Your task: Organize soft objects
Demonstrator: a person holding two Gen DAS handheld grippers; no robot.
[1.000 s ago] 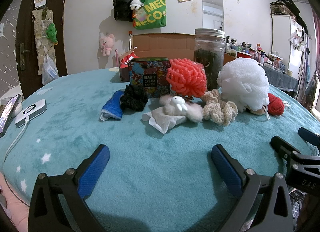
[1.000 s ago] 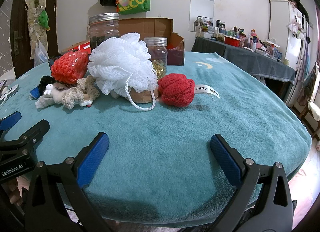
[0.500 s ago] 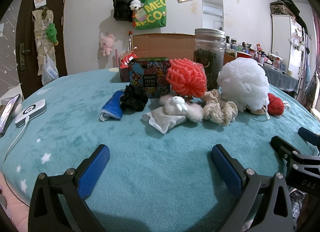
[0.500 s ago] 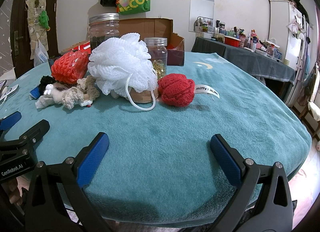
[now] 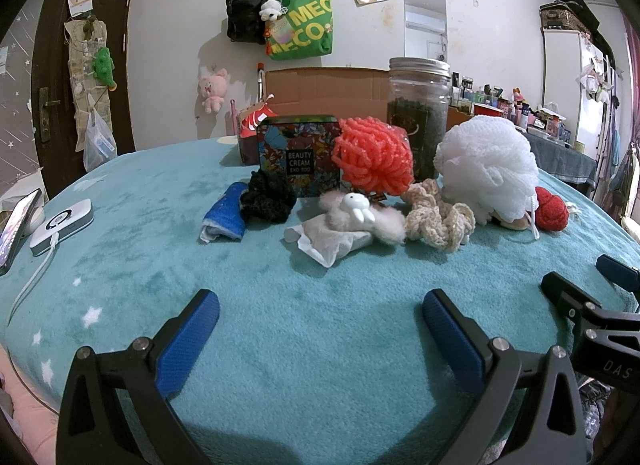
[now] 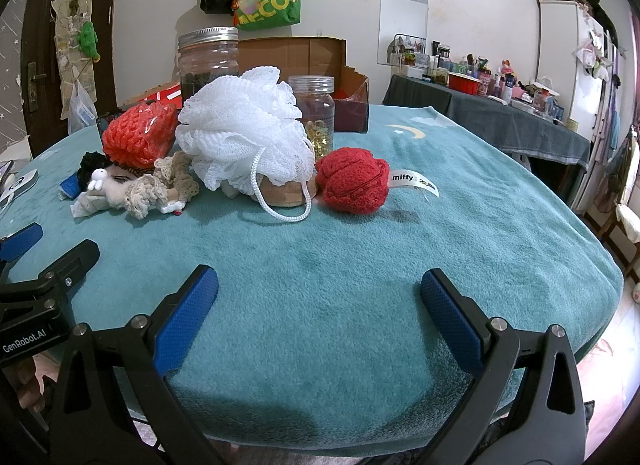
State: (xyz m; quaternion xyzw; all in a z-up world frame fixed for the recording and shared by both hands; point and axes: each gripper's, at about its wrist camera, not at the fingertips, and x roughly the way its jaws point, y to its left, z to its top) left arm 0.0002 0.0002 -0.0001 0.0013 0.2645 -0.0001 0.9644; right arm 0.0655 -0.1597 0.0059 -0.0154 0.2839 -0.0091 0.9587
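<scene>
Behind the white pouf [image 6: 244, 129], a small jar [image 6: 316, 113].

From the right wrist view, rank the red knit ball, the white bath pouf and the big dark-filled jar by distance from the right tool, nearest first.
1. Red knit ball: nearest to the right tool, ahead and slightly right of centre on the teal cover.
2. White bath pouf: just behind the ball, to its left.
3. Big jar: farthest, behind the pouf at the back left.
</scene>
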